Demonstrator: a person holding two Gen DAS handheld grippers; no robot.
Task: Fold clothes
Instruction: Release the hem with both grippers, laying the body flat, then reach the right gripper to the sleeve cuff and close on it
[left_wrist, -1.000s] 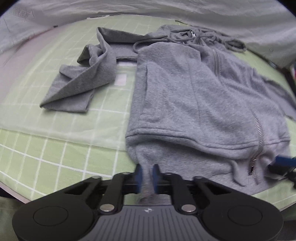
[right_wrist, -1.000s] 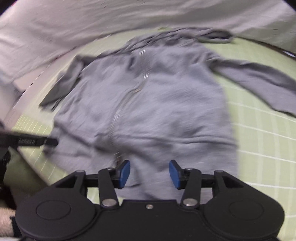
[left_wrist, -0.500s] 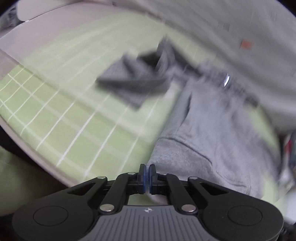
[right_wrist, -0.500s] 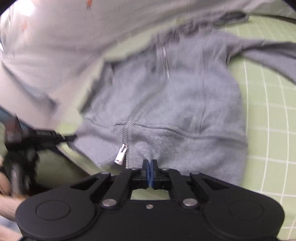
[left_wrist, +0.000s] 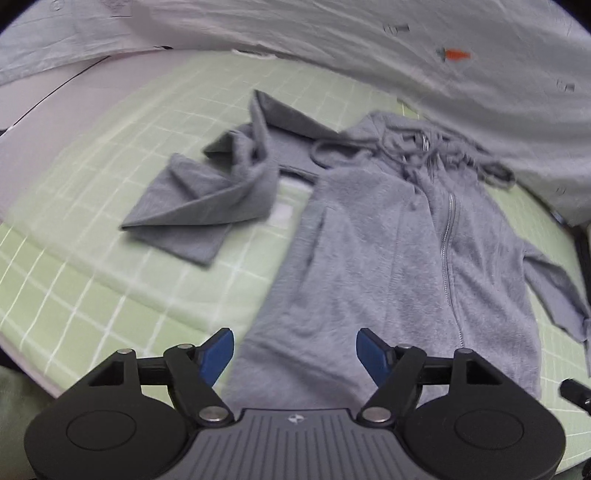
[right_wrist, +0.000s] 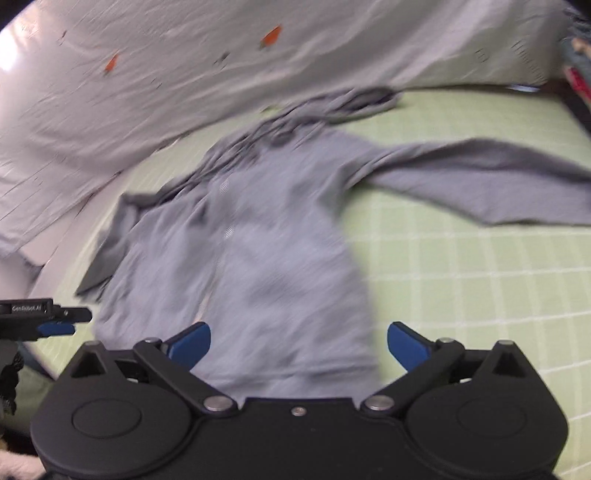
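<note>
Lying flat on one green checked sheet (left_wrist: 92, 155), one grey hoodie (left_wrist: 391, 251) sits below two empty, wide-jawed grippers: left gripper (left_wrist: 295, 349), right gripper (right_wrist: 299, 345).

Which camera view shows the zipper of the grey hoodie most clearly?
The left wrist view: the zipper runs sharp and unbroken down the hoodie. In the right wrist view motion blur leaves only a faint pale line on the hoodie's front.

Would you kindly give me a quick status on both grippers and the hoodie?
Left gripper open, holding nothing. Right gripper open, holding nothing. Grey hoodie flat on green checked sheet, zipped, unfolded; one sleeve crumpled.
</note>
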